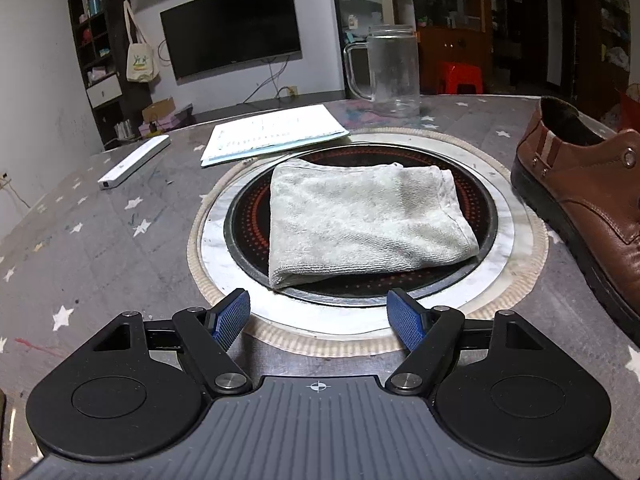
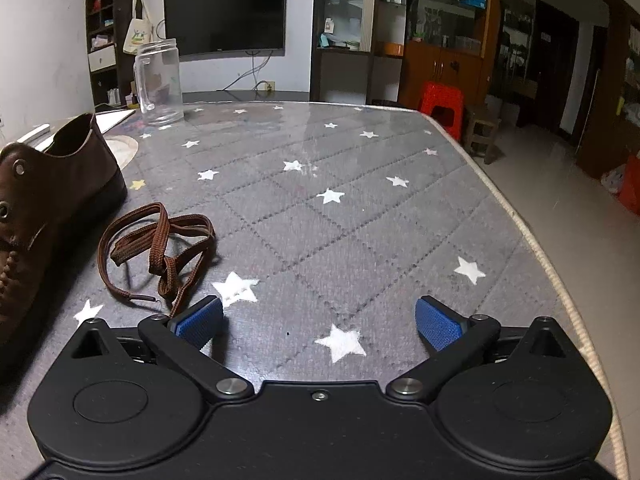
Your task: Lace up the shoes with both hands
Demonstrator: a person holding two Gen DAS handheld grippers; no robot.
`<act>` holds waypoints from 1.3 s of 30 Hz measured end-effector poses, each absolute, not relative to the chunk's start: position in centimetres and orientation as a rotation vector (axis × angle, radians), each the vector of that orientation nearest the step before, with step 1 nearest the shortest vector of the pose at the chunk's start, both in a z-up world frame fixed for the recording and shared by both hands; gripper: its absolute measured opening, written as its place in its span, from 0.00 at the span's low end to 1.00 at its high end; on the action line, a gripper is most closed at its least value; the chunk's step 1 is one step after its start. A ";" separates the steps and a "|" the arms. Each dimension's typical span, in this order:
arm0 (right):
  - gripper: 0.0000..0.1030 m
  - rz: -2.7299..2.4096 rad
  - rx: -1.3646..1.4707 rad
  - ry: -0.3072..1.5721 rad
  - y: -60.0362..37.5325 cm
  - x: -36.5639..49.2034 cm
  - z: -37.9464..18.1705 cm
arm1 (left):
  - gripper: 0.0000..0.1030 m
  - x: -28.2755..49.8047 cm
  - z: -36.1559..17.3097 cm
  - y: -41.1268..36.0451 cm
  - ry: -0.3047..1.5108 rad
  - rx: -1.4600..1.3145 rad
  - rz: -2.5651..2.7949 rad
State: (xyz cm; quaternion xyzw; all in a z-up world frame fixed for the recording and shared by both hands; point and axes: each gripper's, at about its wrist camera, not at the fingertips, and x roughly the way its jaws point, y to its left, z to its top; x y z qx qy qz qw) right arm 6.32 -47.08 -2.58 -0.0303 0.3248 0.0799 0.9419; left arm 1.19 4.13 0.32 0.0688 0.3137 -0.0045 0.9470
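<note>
Right gripper (image 2: 319, 322) hangs over the grey star-printed tablecloth (image 2: 360, 220), blue pads spread wide, nothing between them. Loose brown flat shoelace (image 2: 160, 248) lies just left, beside the brown leather shoe (image 2: 36, 208). Clear glass handled jar (image 2: 160, 82) stands behind.

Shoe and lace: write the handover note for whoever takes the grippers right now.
Left gripper: open, empty, over the folded towel.
Right gripper: open, empty, over the star-patterned table.
Brown shoe sits between them; its visible eyelets are empty.
Brown lace lies loose in a heap beside the shoe, just ahead-left of the right gripper.
Done: nothing threaded.
Left: pick up a lace end, thread every eyelet.
</note>
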 end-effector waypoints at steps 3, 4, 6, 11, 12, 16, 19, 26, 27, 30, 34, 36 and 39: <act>1.00 0.167 -0.050 0.667 -47.2 6.4 -2.6 | 0.78 1.3 0.3 4.3 0.641 0.137 -0.014; 1.00 0.167 -0.050 0.667 -47.1 6.4 -2.6 | 0.79 1.4 0.3 4.3 0.642 0.137 -0.015; 1.00 0.168 -0.046 0.669 -47.1 6.4 -2.6 | 0.80 1.3 0.7 4.4 0.646 0.131 -0.016; 1.00 0.167 -0.046 0.668 -46.7 6.2 -2.8 | 0.84 1.6 0.6 4.7 0.653 0.113 -0.021; 1.00 0.166 -0.046 0.668 -46.5 6.2 -2.8 | 0.84 1.7 0.6 4.8 0.655 0.107 -0.022; 1.00 0.166 -0.045 0.668 -46.6 6.3 -2.7 | 0.88 1.7 0.4 4.9 0.659 0.098 -0.033; 1.00 0.167 -0.044 0.668 -46.6 6.3 -2.7 | 0.90 1.8 0.4 4.8 0.662 0.100 -0.041; 1.00 0.166 -0.045 0.667 -46.5 6.4 -2.9 | 0.95 2.0 0.3 5.0 0.668 0.097 -0.049; 1.00 0.166 -0.045 0.667 -46.5 6.4 -2.9 | 0.95 2.0 0.3 5.0 0.669 0.097 -0.051; 1.00 0.166 -0.045 0.667 -46.5 6.4 -2.9 | 0.97 2.2 0.2 5.0 0.673 0.097 -0.059; 1.00 0.167 -0.044 0.668 -46.7 6.4 -2.8 | 0.99 2.3 0.2 5.0 0.675 0.097 -0.064; 1.00 0.167 -0.044 0.668 -46.7 6.4 -2.8 | 0.99 2.3 0.1 5.1 0.676 0.094 -0.065; 1.00 0.167 -0.044 0.668 -46.7 6.4 -2.9 | 0.99 2.4 0.1 5.1 0.677 0.093 -0.066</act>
